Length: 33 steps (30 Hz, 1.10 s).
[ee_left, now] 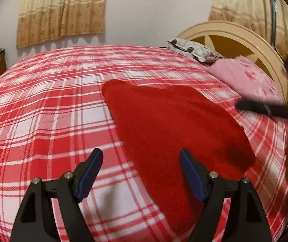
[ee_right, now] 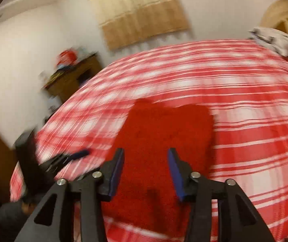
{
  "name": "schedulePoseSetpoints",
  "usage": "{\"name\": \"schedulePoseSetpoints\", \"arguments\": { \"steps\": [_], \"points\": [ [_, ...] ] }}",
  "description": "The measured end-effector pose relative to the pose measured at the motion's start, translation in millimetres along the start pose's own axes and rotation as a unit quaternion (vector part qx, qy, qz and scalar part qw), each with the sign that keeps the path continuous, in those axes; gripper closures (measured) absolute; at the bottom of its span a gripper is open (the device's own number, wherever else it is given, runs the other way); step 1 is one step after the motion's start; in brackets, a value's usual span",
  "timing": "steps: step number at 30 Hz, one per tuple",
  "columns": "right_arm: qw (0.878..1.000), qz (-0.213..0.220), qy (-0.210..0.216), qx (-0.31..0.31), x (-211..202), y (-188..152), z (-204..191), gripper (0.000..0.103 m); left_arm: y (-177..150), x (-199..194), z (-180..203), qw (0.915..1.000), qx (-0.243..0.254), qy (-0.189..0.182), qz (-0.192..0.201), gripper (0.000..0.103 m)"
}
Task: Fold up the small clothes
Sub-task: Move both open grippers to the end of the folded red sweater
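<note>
A red fuzzy garment (ee_left: 170,125) lies flat on the red-and-white plaid bedspread (ee_left: 43,104). My left gripper (ee_left: 140,156) is open and empty, hovering over the garment's near left edge. My right gripper shows in the left wrist view (ee_left: 250,105) as a dark finger at the garment's far right side. In the right wrist view, which is motion-blurred, my right gripper (ee_right: 146,155) is open and empty above the garment (ee_right: 164,137). The left gripper (ee_right: 77,154) appears there at the left, beside the garment.
Pillows lie at the head of the bed: a patterned one (ee_left: 190,48) and a pink one (ee_left: 246,78), against a cream headboard (ee_left: 234,34). A wooden cabinet (ee_right: 73,74) with clutter stands by the wall. Curtains (ee_left: 63,10) hang behind.
</note>
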State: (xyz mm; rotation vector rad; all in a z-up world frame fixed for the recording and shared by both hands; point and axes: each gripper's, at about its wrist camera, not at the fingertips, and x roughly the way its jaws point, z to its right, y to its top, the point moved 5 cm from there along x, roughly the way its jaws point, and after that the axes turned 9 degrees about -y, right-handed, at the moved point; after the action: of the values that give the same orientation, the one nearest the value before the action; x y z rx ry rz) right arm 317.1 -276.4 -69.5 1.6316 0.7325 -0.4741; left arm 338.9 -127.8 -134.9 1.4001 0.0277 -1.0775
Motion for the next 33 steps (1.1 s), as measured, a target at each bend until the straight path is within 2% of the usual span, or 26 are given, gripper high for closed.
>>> {"name": "schedulePoseSetpoints", "arguments": {
  "steps": [2, 4, 5, 8, 18, 26, 33],
  "points": [
    [0.999, -0.023, -0.025, -0.021, 11.7, -9.3, -4.3, 0.056, 3.2, 7.0, -3.1, 0.9999, -0.008, 0.011, -0.004, 0.017],
    [0.997, -0.039, -0.062, -0.018, 21.5, -17.9, 6.4, 0.056, 3.4, 14.7, -1.8, 0.9997, -0.006, 0.014, -0.017, 0.016],
    [0.997, -0.052, -0.065, -0.005, 27.8, -23.3, 15.6, 0.056, 2.0, 17.5, -0.5, 0.9996, -0.004, 0.017, -0.021, 0.015],
    [0.997, -0.059, -0.051, 0.028, 32.8, -29.3, 37.5, 0.057, -2.1, 23.0, 3.2, 0.9996, 0.002, 0.017, -0.024, 0.009],
    [0.996, -0.054, -0.068, 0.025, 41.0, -33.6, 50.3, 0.058, -8.6, 29.0, 2.5, 0.9993, -0.011, 0.010, -0.035, 0.001],
    [0.995, -0.048, -0.083, 0.016, 42.3, -36.4, 45.8, 0.056, -10.8, 32.3, 1.5, 0.9987, -0.024, 0.004, -0.044, 0.000],
    [0.995, -0.053, -0.087, 0.013, 41.9, -37.1, 45.6, 0.056, -11.2, 28.4, 2.5, 0.9989, -0.021, 0.014, -0.040, 0.000]
  ]
}}
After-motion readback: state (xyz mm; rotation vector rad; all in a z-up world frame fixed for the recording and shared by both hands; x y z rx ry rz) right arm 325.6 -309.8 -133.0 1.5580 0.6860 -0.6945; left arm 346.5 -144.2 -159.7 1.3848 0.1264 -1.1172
